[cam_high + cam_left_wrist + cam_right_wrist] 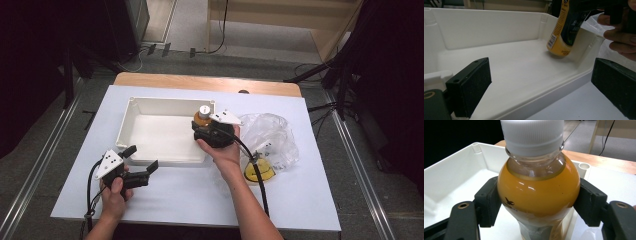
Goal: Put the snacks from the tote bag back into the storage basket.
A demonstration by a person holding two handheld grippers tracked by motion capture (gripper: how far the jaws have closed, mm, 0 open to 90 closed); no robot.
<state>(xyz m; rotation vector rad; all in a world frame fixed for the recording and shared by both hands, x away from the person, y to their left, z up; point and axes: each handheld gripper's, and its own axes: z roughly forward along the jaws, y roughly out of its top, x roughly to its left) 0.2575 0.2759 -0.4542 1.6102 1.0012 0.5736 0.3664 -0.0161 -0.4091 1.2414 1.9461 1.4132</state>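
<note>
An orange juice bottle [202, 117] with a white cap stands tilted in the right end of the white tray [150, 107]. My right gripper [209, 128] is shut on the bottle [537, 187], one pad on each side of its shoulder. In the left gripper view the bottle's base [560, 47] touches the tray floor near the right wall [587, 40]. My left gripper [141, 165] is open at the tray's front left corner, nothing between its pads [471, 85].
A crumpled clear plastic bag [270, 135] lies right of the tray, with a second yellow item [260, 172] at its near edge. The tray sits on a white sheet [190, 200] over a wooden table [200, 82].
</note>
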